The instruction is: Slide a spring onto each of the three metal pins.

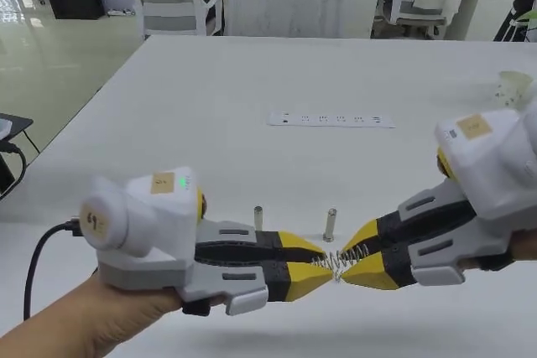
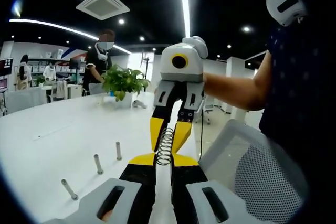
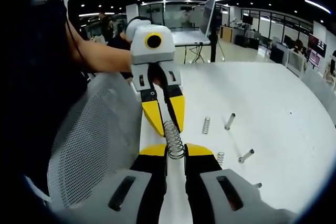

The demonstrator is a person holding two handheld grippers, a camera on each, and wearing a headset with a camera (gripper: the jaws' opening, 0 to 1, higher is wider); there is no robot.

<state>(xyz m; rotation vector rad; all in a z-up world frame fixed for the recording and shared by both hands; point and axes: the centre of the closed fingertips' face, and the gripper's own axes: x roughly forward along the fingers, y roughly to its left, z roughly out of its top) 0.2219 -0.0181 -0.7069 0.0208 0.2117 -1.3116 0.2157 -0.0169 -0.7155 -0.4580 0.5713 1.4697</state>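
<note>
A small steel spring (image 1: 339,259) hangs in the air between the two grippers, held at both ends. My left gripper (image 1: 323,262) is shut on one end and my right gripper (image 1: 346,262) is shut on the other, tip to tip just above the table's front. Two bare upright metal pins (image 1: 258,217) (image 1: 331,224) stand right behind the tips. The left gripper view has the spring (image 2: 165,145) rising from my left gripper (image 2: 164,160) and three bare pins (image 2: 98,163) in a row. In the right gripper view my right gripper (image 3: 176,151) holds the spring (image 3: 173,139); two loose springs (image 3: 206,125) sit by the pins (image 3: 230,121).
A white power strip (image 1: 331,119) lies mid-table behind the pins. A pale cup (image 1: 513,87) is at the far right edge. A mesh chair (image 2: 262,177) stands close to the table's front. A potted plant (image 2: 123,82) and a standing person (image 2: 102,59) are at the table's far end.
</note>
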